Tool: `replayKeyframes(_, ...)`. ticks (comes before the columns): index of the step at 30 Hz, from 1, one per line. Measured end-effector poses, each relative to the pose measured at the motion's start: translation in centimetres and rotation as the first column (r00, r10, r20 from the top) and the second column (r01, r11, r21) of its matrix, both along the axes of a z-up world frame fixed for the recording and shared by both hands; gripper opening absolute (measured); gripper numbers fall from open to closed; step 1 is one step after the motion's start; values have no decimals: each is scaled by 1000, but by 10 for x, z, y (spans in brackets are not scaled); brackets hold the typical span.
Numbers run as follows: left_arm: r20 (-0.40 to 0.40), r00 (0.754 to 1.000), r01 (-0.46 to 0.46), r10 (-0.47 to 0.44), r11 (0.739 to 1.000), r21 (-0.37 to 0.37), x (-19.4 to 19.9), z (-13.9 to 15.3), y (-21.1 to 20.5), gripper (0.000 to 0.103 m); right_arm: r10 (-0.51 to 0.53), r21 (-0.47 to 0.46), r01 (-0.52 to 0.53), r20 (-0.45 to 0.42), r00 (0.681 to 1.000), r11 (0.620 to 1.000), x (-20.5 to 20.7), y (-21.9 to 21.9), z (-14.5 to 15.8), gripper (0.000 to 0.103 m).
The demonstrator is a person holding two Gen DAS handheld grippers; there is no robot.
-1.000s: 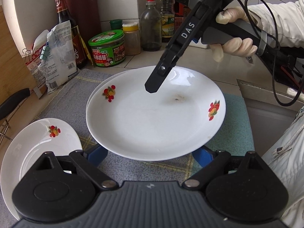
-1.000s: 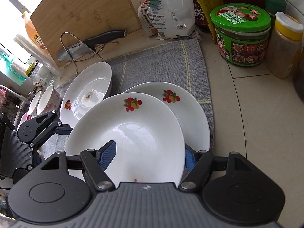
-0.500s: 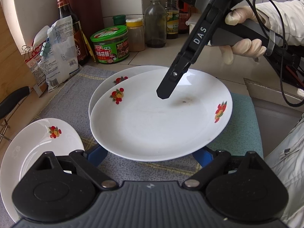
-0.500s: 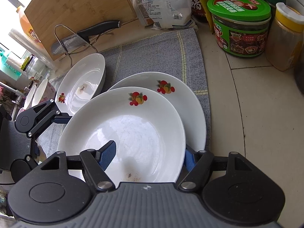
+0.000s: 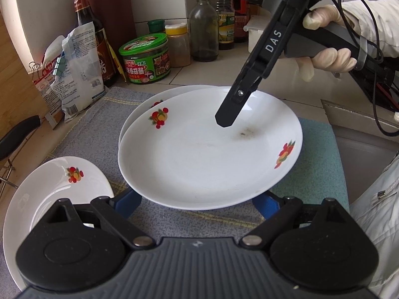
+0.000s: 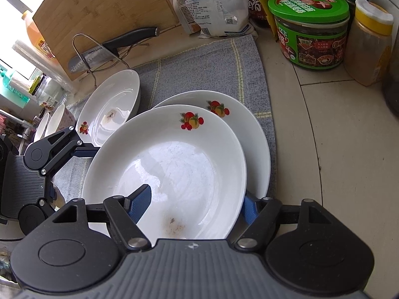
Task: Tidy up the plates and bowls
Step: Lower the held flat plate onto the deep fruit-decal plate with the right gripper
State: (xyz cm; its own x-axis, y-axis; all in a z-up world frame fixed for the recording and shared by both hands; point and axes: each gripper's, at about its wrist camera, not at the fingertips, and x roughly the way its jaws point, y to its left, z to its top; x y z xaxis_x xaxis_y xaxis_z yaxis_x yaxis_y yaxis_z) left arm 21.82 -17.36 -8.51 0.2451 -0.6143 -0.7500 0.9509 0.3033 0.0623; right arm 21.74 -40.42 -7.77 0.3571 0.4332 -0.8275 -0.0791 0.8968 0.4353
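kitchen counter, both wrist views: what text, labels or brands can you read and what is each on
"DAS": on the right gripper's black arm.
"SUPOR": on the knife blade in the wire rack.
Green-lidded jar, white packet, dark sauce bottle and far bottles: printed labels, too small or blurred to read.

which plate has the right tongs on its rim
The top plate of the overlapping pair, one blue finger inside its rim; the lower plate and side plate sit untouched.
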Motion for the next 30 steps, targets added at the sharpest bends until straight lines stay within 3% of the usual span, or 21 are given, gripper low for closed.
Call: replayKeyframes(30,43,999,4,-4,1000,13,-8,4,7,95,-40,14,40,10,999,999,-17,-2,12,84)
